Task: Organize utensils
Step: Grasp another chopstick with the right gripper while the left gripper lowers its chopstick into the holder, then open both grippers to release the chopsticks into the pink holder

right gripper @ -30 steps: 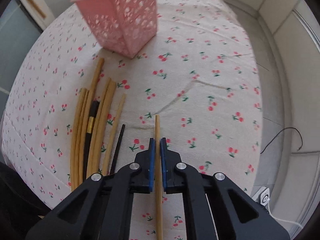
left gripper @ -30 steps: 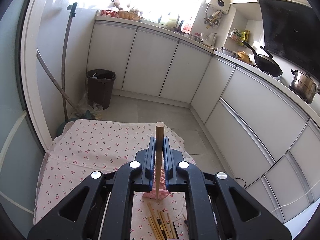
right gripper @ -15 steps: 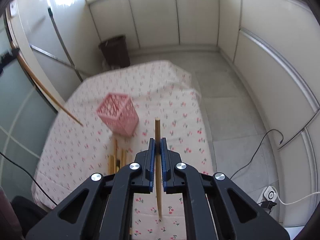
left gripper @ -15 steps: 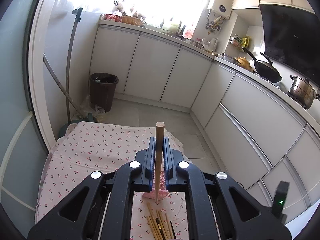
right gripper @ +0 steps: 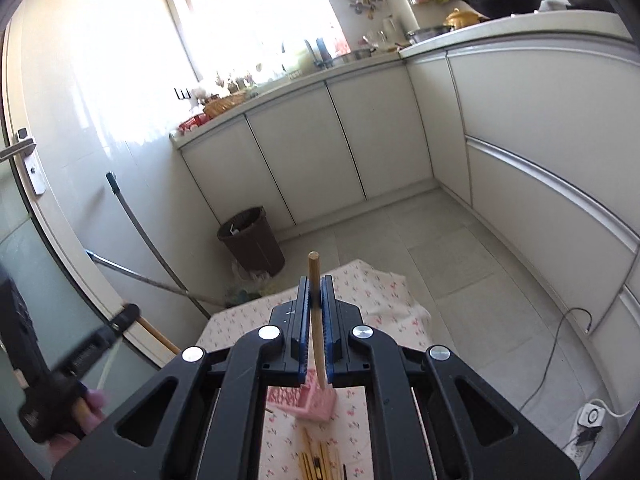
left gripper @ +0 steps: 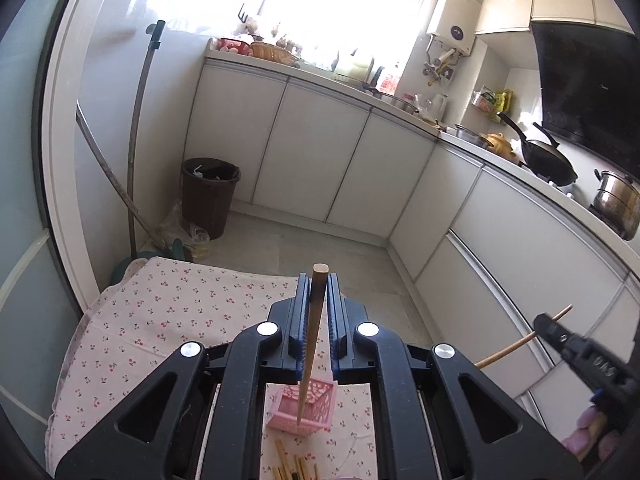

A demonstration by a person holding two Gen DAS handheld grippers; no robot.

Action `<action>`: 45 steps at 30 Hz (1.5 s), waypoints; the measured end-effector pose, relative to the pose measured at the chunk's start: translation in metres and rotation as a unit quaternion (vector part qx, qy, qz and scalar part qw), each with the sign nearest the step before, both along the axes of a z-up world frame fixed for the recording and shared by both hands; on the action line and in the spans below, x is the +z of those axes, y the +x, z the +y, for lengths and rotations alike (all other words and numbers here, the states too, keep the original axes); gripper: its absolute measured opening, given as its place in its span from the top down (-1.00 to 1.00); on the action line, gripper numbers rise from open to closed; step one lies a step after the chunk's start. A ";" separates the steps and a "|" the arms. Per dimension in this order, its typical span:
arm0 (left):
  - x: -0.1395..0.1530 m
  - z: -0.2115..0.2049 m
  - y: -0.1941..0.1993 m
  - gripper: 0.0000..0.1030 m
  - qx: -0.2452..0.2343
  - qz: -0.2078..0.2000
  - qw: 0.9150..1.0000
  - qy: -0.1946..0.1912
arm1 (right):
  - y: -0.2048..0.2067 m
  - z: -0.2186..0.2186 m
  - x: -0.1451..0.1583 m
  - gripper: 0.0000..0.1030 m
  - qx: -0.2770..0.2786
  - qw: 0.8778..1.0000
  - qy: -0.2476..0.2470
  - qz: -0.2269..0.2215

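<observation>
While both grippers hang high over the pink basket (left gripper: 301, 408) at six o'clock, the left gripper (left gripper: 316, 320) pinches a chopstick (left gripper: 314, 320) upright and the right gripper (right gripper: 315, 320) clamps another chopstick (right gripper: 316, 312). Risk: dropped from this height, either tip could bounce off the basket rim onto the cherry-print cloth (left gripper: 160, 312).

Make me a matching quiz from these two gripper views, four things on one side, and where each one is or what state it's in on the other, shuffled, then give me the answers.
Things
1. left gripper
2. pink basket
3. loose chopsticks
4. brown bin

Places or states
A. lying flat on the cherry-print cloth, nearer the cameras than the basket
B. standing on the floor by the white cabinets
C. shut on a wooden chopstick, held above the cloth
D. standing upright on the cloth

Pairs: 1-C, 2-D, 3-A, 4-B
</observation>
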State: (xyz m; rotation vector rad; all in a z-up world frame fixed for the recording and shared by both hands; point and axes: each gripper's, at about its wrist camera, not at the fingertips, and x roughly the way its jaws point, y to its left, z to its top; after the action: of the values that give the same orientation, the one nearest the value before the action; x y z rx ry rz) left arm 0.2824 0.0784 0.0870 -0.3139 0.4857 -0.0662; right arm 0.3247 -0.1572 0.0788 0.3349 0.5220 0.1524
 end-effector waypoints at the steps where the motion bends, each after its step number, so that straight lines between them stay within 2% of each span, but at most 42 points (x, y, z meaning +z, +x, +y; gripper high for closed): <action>1: -0.003 -0.001 0.007 0.83 0.001 0.004 1.000 -0.001 | 0.005 0.003 0.002 0.89 0.002 1.000 0.001 -0.003; 6: -0.015 -0.008 0.027 0.79 0.002 0.010 1.000 -0.002 | 0.022 0.011 -0.001 0.89 0.011 1.000 0.020 0.002; 8: -0.020 -0.010 0.032 0.31 -0.002 0.021 1.000 -0.002 | 0.028 0.014 -0.006 0.89 0.014 1.000 0.023 0.006; 9: -0.021 -0.009 0.030 0.27 0.000 0.019 1.000 -0.003 | 0.029 0.015 -0.010 0.89 0.014 1.000 0.022 0.007; 12: -0.013 -0.006 0.020 0.24 0.012 -0.001 1.000 0.008 | 0.034 0.023 -0.018 0.89 0.013 1.000 0.013 0.012; 15: -0.004 0.006 0.008 0.10 0.031 -0.015 0.999 0.007 | 0.040 0.028 -0.026 0.89 0.016 1.000 0.014 0.018; 17: -0.003 0.012 0.006 0.03 0.032 -0.010 0.999 0.002 | 0.045 0.034 -0.031 0.89 0.017 1.000 0.013 0.022; 23: -0.024 0.027 0.014 0.03 0.040 0.028 0.999 -0.001 | 0.065 0.052 -0.052 0.86 0.023 0.999 0.016 0.039; 25: -0.029 0.027 0.015 0.03 0.039 0.036 0.999 0.005 | 0.071 0.059 -0.064 0.75 0.032 0.998 0.017 0.055; 28: -0.032 0.022 0.012 -0.03 0.032 0.040 0.999 0.019 | 0.071 0.066 -0.078 0.68 0.037 0.996 -0.004 0.077; 36: -0.041 -0.002 -0.003 -0.19 0.023 0.058 0.994 0.089 | 0.043 0.071 -0.079 0.38 0.015 0.995 -0.067 0.066; 38: -0.045 -0.005 -0.008 -0.34 0.021 0.062 0.993 0.099 | 0.035 0.070 -0.079 0.34 0.012 0.995 -0.075 0.067; 39: -0.046 -0.006 -0.010 -0.41 0.019 0.064 0.992 0.104 | 0.031 0.070 -0.080 0.26 0.011 0.994 -0.081 0.068; 40: -0.048 -0.008 -0.013 -0.53 0.018 0.065 0.992 0.110 | 0.027 0.070 -0.082 0.06 0.010 0.994 -0.087 0.069; 42: -0.051 -0.010 -0.019 -0.57 0.018 0.063 0.991 0.120 | 0.017 0.069 -0.085 -0.13 0.004 0.993 -0.095 0.066; 45: -0.057 -0.012 -0.029 -0.61 0.021 0.066 0.988 0.135 | 0.005 0.064 -0.092 -0.14 -0.005 0.992 -0.105 0.073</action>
State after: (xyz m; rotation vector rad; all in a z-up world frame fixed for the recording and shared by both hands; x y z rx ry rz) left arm 0.2531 0.0664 0.0305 -0.0623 0.6114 0.0607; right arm 0.3294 -0.0927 -0.0133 0.1446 0.6757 0.0616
